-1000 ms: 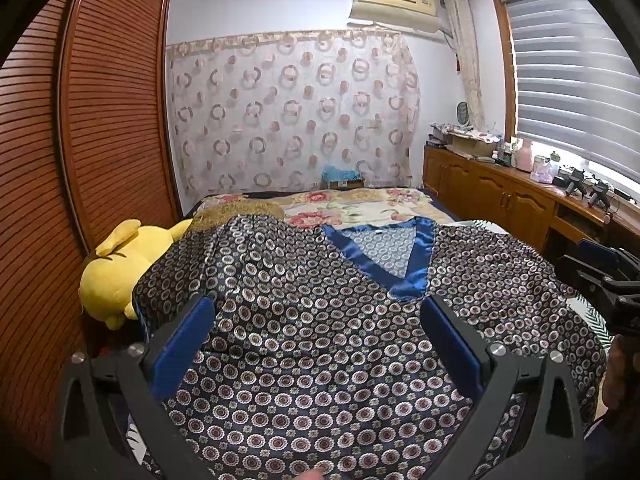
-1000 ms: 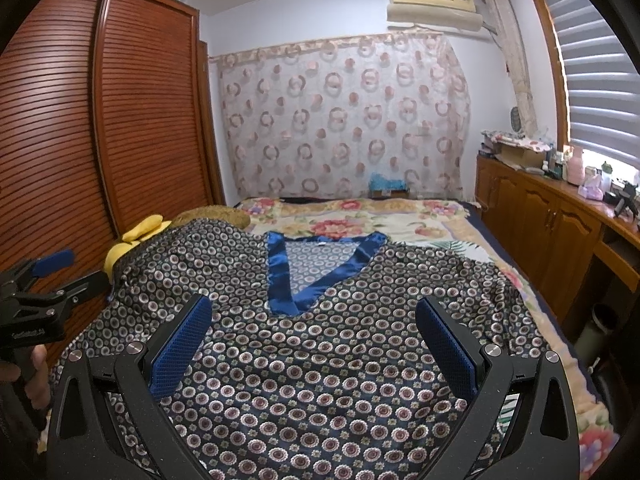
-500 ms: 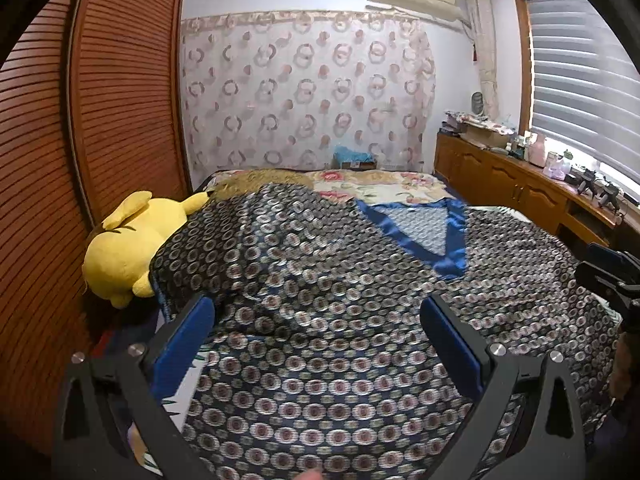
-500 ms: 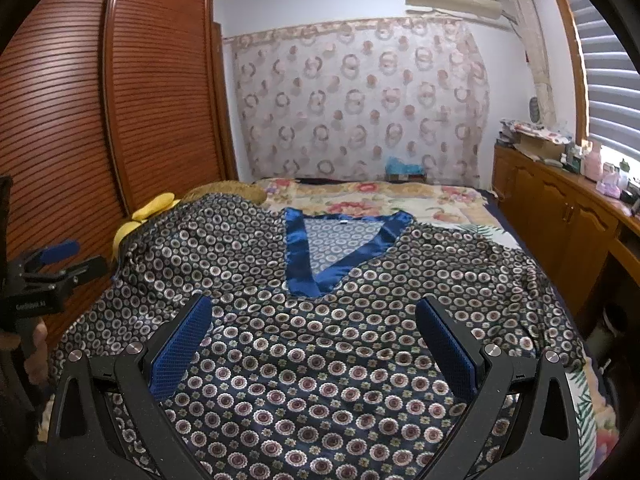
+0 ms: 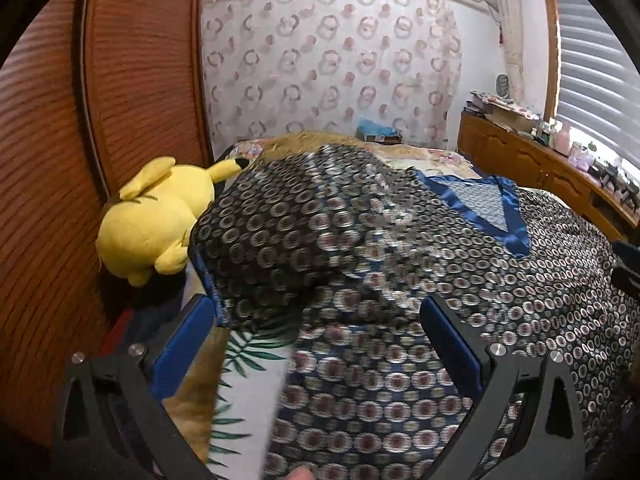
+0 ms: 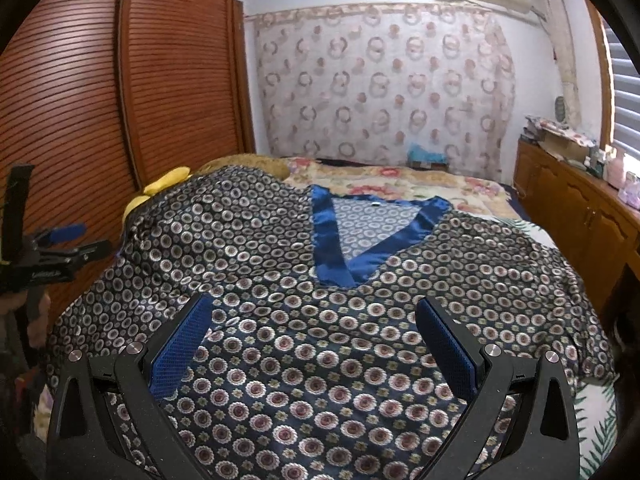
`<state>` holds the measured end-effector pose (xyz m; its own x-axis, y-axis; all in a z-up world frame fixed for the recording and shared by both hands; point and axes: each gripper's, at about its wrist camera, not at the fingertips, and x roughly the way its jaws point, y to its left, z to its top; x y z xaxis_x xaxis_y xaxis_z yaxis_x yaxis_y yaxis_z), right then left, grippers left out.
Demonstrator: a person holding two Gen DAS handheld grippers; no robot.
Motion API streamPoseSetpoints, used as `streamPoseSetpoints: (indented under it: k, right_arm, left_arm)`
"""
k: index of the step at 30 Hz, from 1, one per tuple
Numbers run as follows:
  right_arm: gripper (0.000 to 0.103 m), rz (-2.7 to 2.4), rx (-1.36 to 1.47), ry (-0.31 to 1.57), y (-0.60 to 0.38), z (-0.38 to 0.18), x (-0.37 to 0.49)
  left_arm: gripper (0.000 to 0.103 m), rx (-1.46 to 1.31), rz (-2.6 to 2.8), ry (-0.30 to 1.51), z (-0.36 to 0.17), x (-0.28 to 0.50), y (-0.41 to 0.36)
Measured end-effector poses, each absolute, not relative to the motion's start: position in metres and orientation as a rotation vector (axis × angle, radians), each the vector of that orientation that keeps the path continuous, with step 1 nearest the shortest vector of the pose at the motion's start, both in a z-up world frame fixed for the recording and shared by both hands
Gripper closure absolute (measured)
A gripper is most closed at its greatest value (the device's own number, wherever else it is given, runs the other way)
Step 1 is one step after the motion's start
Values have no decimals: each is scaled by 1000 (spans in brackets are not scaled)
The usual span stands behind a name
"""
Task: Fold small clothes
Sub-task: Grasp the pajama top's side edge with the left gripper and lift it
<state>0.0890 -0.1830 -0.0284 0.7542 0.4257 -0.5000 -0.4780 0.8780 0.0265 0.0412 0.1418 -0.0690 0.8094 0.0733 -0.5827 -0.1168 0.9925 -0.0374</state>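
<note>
A dark patterned satin top with a blue V-neck collar lies spread flat on the bed. In the left wrist view the top has its left sleeve and side edge below my left gripper, which is open and empty above it. My right gripper is open and empty above the middle of the top, below the collar. The left gripper also shows at the far left of the right wrist view.
A yellow plush toy lies at the bed's left edge by the wooden wardrobe. A leaf-print bedsheet shows under the top's left edge. A wooden cabinet runs along the right wall.
My left gripper has swung left, toward the top's left sleeve and the plush toy. My right gripper has shifted slightly left and nearer. Both stayed open.
</note>
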Motion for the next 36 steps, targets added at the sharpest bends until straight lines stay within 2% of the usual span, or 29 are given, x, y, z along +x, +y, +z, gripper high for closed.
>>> streamPoseSetpoints:
  k: [11,13,21,22,23,24,26,27,29,31,36]
  right_arm:
    - [0,550,-160,547,-157,-38,97]
    - [0,558,-173,551,-154,-39,95]
    - [0,578,-210,570,-147,-41,99]
    - [0,578,-212,572,-146,-41,100]
    - [0,580,-213,574,-146,-42,100]
    - [0,581,-213,576,-145,-42,101]
    - [0,583,-211,576,-145,-43,100]
    - [0,584,-209,578,-145,-43,100]
    - [0,584,-204,582,-147,-45,100]
    - [0,581,-196,585,-149,-45,100]
    - [0,573,-175,587,-158,-45,99]
  left_arm:
    - [7,-70,90,724,-95,69,177]
    - [15,-68,86,739,-97,73,183]
    - [29,-49,62,816,-114,89,194]
    - [42,-48,62,817,-115,89,195]
    - [59,-47,65,817,-116,89,196]
    - [64,-53,67,814,-116,88,198]
    - [85,-79,55,791,-113,84,202]
    - [92,-87,51,785,-112,85,206]
    - [99,-97,67,762,-105,83,210]
    - [102,-100,67,719,-93,81,212]
    - [103,-67,58,634,-57,83,202]
